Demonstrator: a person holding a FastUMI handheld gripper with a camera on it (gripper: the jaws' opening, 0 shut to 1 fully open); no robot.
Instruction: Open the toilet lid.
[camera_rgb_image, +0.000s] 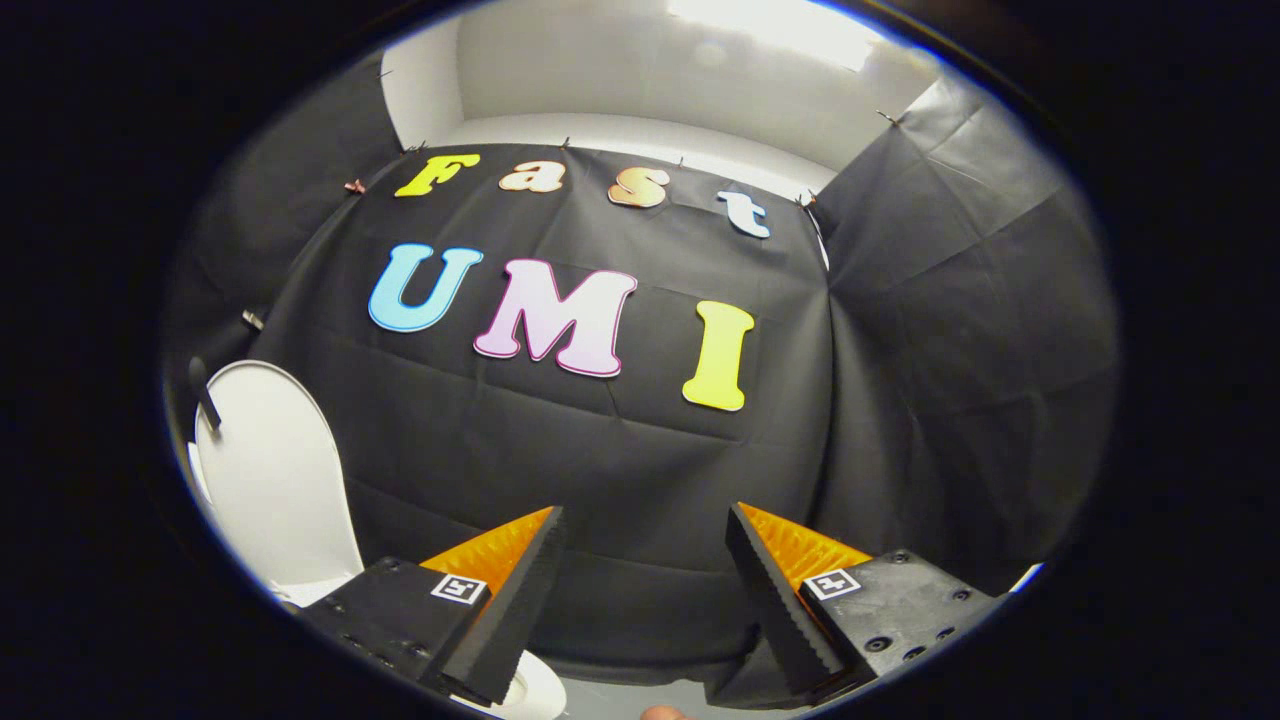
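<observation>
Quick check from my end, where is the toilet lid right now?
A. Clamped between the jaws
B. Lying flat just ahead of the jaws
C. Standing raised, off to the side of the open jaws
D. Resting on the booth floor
C: the toilet lid stands upright against the black cloth wall, beside and beyond the gripper, whose jaws are spread apart with nothing between them.

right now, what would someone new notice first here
The white toilet lid stands raised and upright, off to the left of the fingers and leaning back by the black cloth wall. The hand-held gripper is open, its fingers spread wide with nothing between them, aimed at the cloth rather than at the lid. A bright ceiling light glows above the wall.
</observation>
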